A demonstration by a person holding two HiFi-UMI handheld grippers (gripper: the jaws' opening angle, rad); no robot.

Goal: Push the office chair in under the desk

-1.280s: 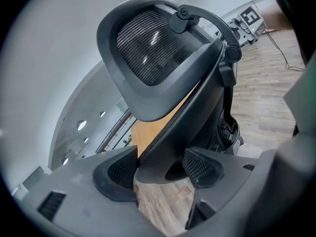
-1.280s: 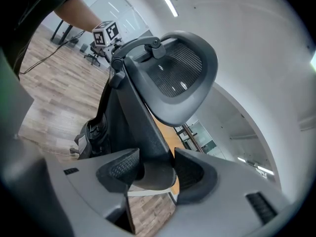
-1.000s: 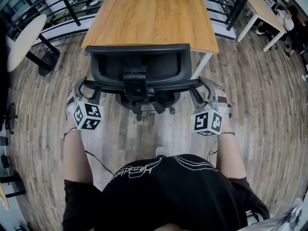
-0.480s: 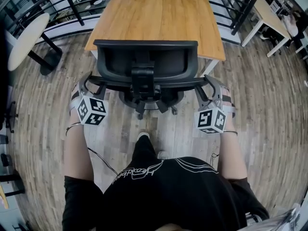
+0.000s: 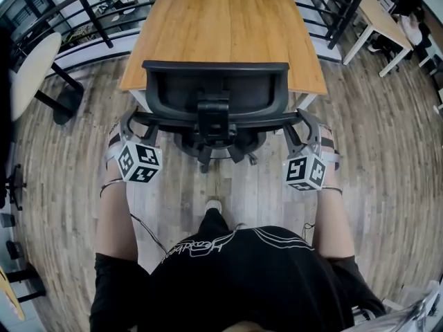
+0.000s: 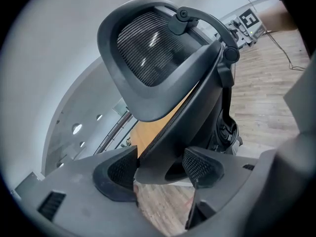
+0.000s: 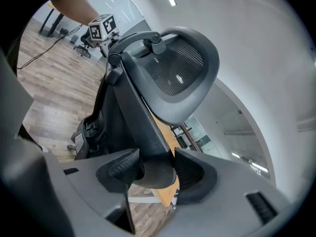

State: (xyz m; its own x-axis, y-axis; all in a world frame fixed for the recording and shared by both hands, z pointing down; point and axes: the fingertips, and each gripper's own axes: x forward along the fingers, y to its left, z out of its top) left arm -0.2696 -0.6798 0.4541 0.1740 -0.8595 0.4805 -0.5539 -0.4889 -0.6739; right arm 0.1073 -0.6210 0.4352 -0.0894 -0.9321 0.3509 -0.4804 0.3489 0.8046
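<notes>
The black office chair point(image 5: 216, 88) stands with its mesh back facing me, its seat partly under the wooden desk point(image 5: 221, 26). My left gripper point(image 5: 129, 127) is shut on the left end of the chair's rear crossbar, and my right gripper point(image 5: 304, 124) is shut on the right end. In the left gripper view the jaws point(image 6: 160, 164) clamp the dark bar below the backrest point(image 6: 148, 58). The right gripper view shows the same grip point(image 7: 158, 169) under the backrest point(image 7: 177, 78). A strip of the desk top point(image 7: 165, 137) shows behind the bar.
A black railing point(image 5: 104, 9) runs behind the desk. A round white table point(image 5: 31, 57) stands at the left and a white table point(image 5: 381, 16) at the back right. My shoe point(image 5: 213, 206) is on the plank floor behind the chair's base point(image 5: 218, 147).
The chair has rolled forward toward the desk with both grippers holding it. My foot has stepped forward behind the chair.
</notes>
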